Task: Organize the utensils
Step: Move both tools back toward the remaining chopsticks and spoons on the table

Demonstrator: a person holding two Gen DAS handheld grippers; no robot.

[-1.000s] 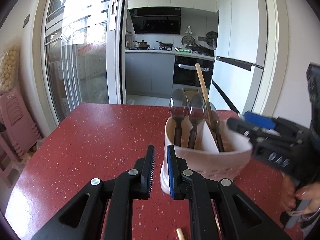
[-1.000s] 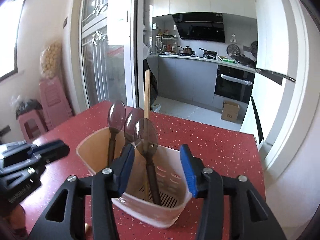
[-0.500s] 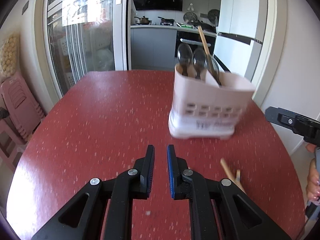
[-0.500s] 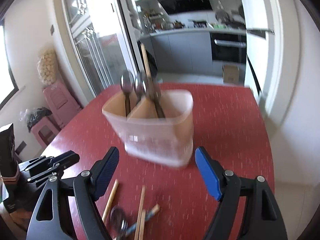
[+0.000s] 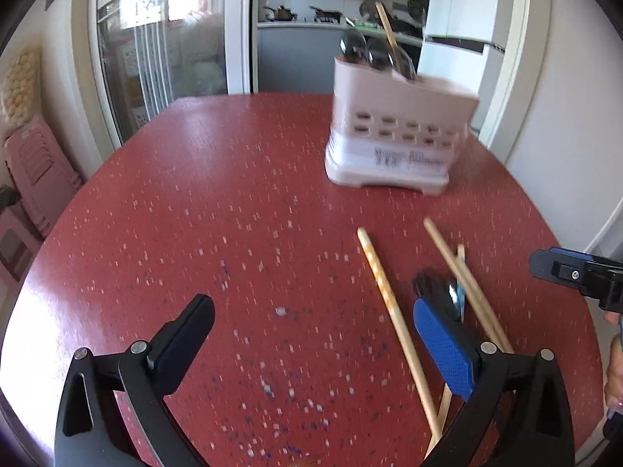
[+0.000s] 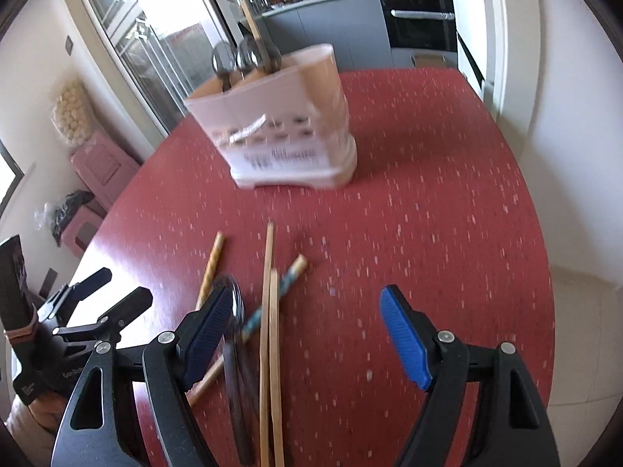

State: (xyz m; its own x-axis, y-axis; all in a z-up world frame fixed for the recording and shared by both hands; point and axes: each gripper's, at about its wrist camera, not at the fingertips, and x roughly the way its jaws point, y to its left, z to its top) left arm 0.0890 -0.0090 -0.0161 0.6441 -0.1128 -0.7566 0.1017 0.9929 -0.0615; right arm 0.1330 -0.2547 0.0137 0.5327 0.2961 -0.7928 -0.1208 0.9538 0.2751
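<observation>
A speckled red table [image 5: 233, 202] carries a pink utensil holder [image 5: 401, 136], loose chopsticks [image 5: 393, 311] and a spoon [image 6: 233, 303]

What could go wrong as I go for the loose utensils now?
1. The chopsticks and spoon lie crossed in one pile, so a grab may catch two pieces or flick one off the table.
2. Both tools are near the pile: the left tool, its jaws opening, has one pad beside the spoon, and the right tool is close by. They could collide.
3. The holder already holds spoons and a chopstick; a tilted insert might snag them.
</observation>
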